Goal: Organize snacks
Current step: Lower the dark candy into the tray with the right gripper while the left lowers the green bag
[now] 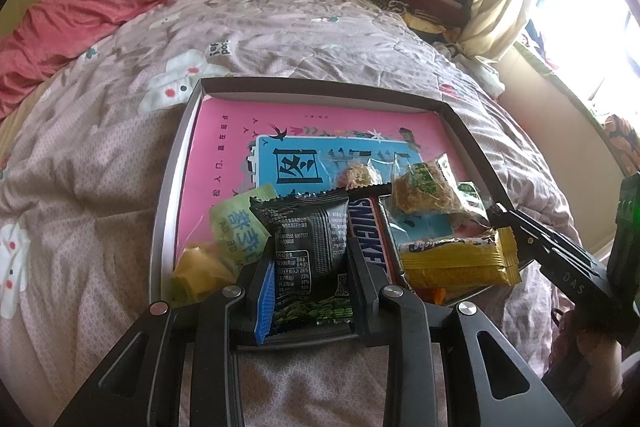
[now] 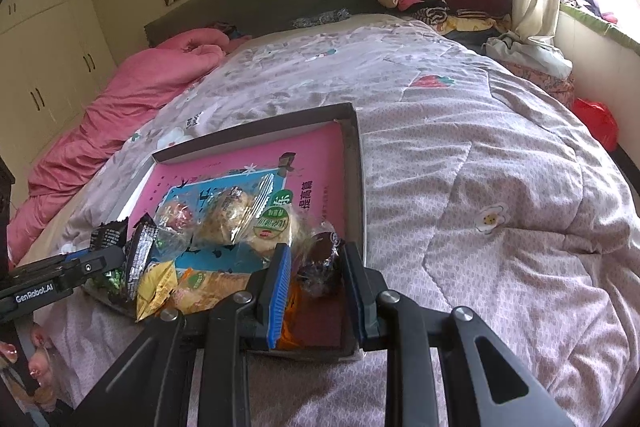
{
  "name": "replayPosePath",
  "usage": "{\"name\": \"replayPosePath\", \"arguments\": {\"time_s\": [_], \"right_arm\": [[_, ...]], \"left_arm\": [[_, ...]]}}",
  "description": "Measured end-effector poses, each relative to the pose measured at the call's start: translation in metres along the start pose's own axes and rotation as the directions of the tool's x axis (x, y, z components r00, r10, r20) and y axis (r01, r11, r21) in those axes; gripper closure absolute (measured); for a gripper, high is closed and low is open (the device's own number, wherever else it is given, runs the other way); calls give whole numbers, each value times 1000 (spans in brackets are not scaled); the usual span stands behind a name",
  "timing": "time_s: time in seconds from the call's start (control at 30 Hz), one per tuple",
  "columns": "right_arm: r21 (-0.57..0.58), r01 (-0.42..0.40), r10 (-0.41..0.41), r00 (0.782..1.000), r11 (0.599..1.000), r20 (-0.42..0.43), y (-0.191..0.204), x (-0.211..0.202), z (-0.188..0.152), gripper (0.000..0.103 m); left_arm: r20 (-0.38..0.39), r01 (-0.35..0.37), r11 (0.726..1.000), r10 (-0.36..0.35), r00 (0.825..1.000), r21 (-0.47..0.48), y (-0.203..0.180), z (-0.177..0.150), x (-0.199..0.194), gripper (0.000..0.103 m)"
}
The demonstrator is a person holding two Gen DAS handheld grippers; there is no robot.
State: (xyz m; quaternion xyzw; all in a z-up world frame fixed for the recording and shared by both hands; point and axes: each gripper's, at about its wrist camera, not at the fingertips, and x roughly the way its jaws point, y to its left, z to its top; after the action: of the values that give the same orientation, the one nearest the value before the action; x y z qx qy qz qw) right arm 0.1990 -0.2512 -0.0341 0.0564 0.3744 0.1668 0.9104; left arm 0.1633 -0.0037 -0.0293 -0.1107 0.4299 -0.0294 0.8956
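Bedroom scene: a quilted bed (image 1: 100,155) carries a shallow grey tray (image 1: 182,147) lined with a pink sheet, with the snacks heaped at its near end. Left claw (image 1: 310,267) straddles the black packet (image 1: 312,247), which stands between the two fingers, its long axis running away from the camera and its printed back face up; whether the pads already press it cannot be told, though the gap matches the packet's width. Just right of it lies the Snickers bar (image 1: 370,239), roughly parallel, touching the right finger. Right claw (image 2: 316,279) is parted around a dark round wrapped sweet (image 2: 320,259) in the tray's near right corner, apparently not yet closed on it. Step in hand, by judgement: picking single snacks out of the heap for sorting. The next move likely calls for closing on each item alone, then lifting clear without dragging the yellow packet (image 1: 452,263) or other neighbours.
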Motion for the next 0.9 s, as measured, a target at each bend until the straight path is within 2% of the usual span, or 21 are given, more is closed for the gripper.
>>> {"name": "replayPosePath", "arguments": {"time_s": [0.2,0.33,0.6,0.73,0.9], "right_arm": [[2,-11,11,1000,1000,-3,-2,-6,-3,76],[-1,-20,20,1000,1000,3,-1,-9,-2,76],[-10,-41,41,999,999,30,3,-19,0,76],[-16,-42,42,998,999,38,3,-23,0,74],[-15,-41,42,999,999,35,3,-24,0,73]], "left_arm": [[-4,7,1000,-7,1000,-9,1,1,-1,69],[-8,12,1000,-12,1000,-4,-1,1,-1,62],[-2,13,1000,-13,1000,2,-5,1,-5,58],[1,14,1000,-14,1000,-1,-4,2,-6,52],[2,14,1000,-14,1000,-2,-4,3,-8,51]]}}
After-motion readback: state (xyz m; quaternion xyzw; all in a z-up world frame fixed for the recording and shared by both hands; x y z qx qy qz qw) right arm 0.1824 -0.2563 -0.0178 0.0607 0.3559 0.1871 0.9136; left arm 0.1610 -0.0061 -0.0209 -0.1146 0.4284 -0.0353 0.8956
